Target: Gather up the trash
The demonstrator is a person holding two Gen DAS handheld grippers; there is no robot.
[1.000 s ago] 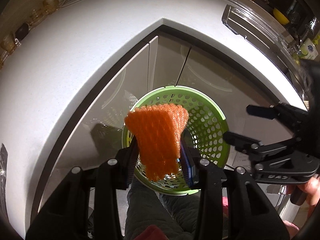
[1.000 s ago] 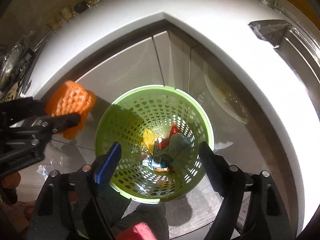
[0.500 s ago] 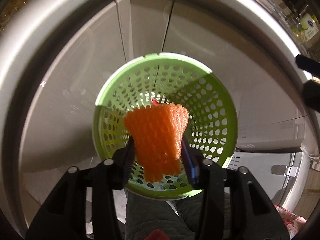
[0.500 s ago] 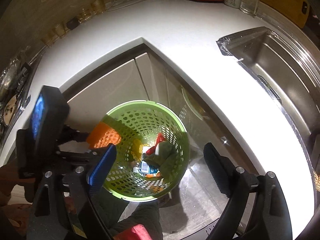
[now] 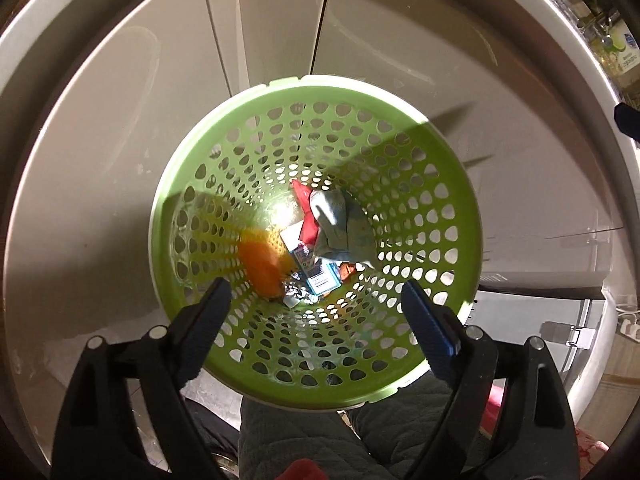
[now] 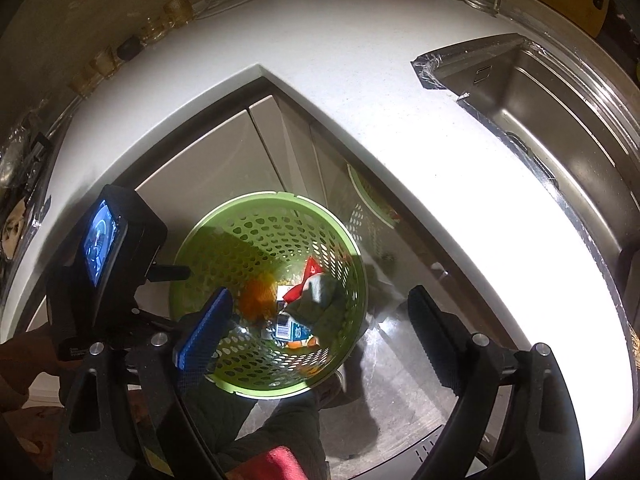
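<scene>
**Orange foam net lying in the green basket, both claws open**

The left claw (image 5: 314,300) is hanging over the green basket (image 5: 400,104), pointing almost straight down. Its jaws have just been opening and are now standing wide apart with nothing between them. Below the claw, the orange foam net (image 5: 260,264) is sitting low inside the basket, against the wall on the left. It looks blurred, so its exact resting place is hard to tell.

Beside the net, other trash is lying at the bottom of the basket: a crumpled grey-green cloth (image 5: 344,228), a red wrapper (image 5: 306,216), a small blue and white carton (image 5: 320,276) and a scrap of silvery foil (image 5: 296,296).

The right claw (image 6: 320,320) is hovering higher, also aimed down at the basket. Its jaws are wide open and gripping nothing.

The basket is standing on the floor in front of pale cabinet doors (image 5: 260,40), in the inner corner of a white counter (image 6: 340,60). A steel sink (image 6: 560,120) is set into the counter on the right. A person's legs in dark quilted trousers (image 5: 304,432) are showing at the near edge of the basket.
</scene>
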